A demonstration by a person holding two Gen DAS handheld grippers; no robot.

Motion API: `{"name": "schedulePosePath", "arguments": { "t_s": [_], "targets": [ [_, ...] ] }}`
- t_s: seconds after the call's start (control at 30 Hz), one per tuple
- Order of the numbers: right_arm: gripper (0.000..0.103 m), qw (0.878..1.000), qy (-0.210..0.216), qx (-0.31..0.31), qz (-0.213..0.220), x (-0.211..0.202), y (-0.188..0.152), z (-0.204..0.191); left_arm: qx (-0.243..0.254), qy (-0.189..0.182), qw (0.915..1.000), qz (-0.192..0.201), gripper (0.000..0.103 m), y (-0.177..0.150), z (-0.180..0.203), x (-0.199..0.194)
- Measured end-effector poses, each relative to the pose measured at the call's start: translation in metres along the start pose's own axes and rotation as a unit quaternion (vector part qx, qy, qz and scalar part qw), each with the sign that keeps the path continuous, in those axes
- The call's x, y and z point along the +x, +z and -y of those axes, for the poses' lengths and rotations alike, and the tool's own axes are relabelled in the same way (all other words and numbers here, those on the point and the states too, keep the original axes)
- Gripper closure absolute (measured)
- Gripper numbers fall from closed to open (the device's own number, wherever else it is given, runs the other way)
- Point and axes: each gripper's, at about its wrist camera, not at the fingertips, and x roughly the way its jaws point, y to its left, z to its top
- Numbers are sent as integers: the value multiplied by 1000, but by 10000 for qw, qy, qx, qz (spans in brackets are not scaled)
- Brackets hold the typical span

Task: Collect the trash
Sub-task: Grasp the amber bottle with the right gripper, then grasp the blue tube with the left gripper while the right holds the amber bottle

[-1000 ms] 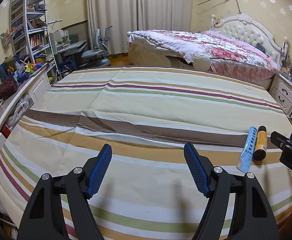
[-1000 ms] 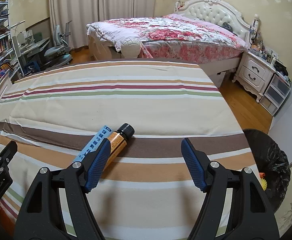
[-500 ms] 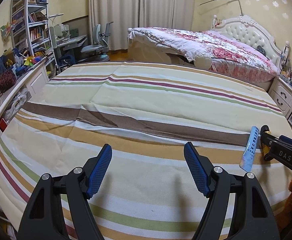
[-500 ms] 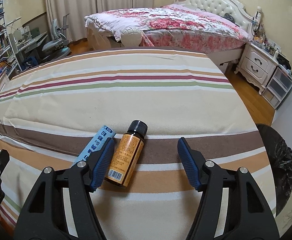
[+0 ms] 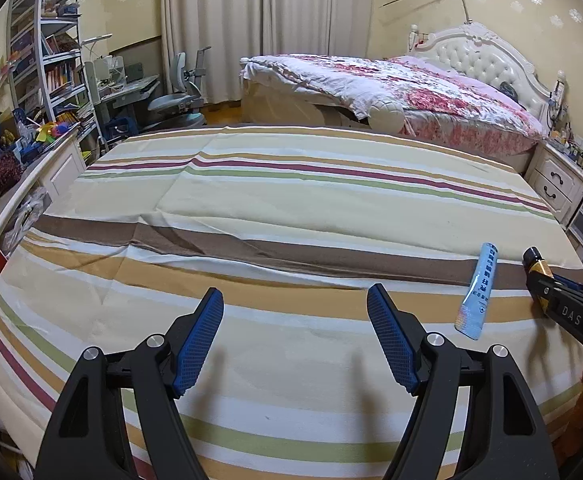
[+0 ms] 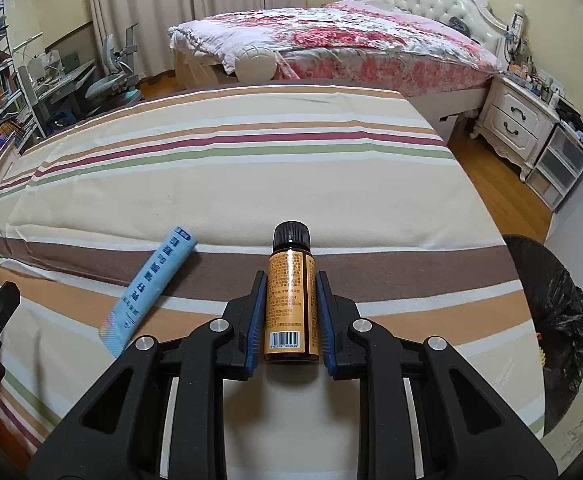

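A small orange bottle (image 6: 289, 304) with a black cap lies on the striped bedsheet (image 6: 251, 168). My right gripper (image 6: 290, 280) is closing around it, and both blue pads sit against its sides. A light blue tube (image 6: 151, 288) lies just left of the bottle, apart from it. In the left wrist view the tube (image 5: 477, 292) and the bottle's cap end (image 5: 533, 258) appear at the far right. My left gripper (image 5: 295, 300) hovers open over bare sheet, well left of both, with nothing between its fingers.
A bin lined with a black bag (image 6: 551, 320) stands on the floor off the bed's right edge. Beyond the sheet are a floral bed (image 6: 351, 40), white nightstands (image 6: 515, 124), and a desk with a chair and shelves (image 5: 51, 80) at the left.
My right gripper moved forward and left over the orange bottle, then its jaws came together on it. The bottle now points straight ahead. The left gripper stayed open and still.
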Motion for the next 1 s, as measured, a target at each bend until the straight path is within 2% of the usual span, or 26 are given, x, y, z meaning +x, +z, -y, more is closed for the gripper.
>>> {"name": "schedulePosePath", "arguments": {
  "t_s": [0.4,0.63,0.77,0.8,0.83,0.9,1.0],
  "targets": [
    [80,9994,-322,139,-15,-10,-11,52,456,-687,9965,-139,31,3,58,6],
    [80,9995,-270,149,27,-10,-12,62,649,-926,9931,-326,32,7,86,17],
    [80,9996,-270,103,68,-11,-16,61,778,-1050,9902,-484,47,6,96,23],
    [80,9996,-260,101,72,-11,-16,61,802,-1113,9889,-568,55,5,97,26],
    [80,9996,-245,105,76,-11,-16,61,816,-1156,9879,-629,59,4,98,28],
    [80,9996,-227,110,84,-12,-17,62,824,-1213,9872,-622,61,4,98,27],
    [80,9997,-223,99,98,-12,-17,62,886,-1246,9865,-588,71,1,99,24]
  ]
}}
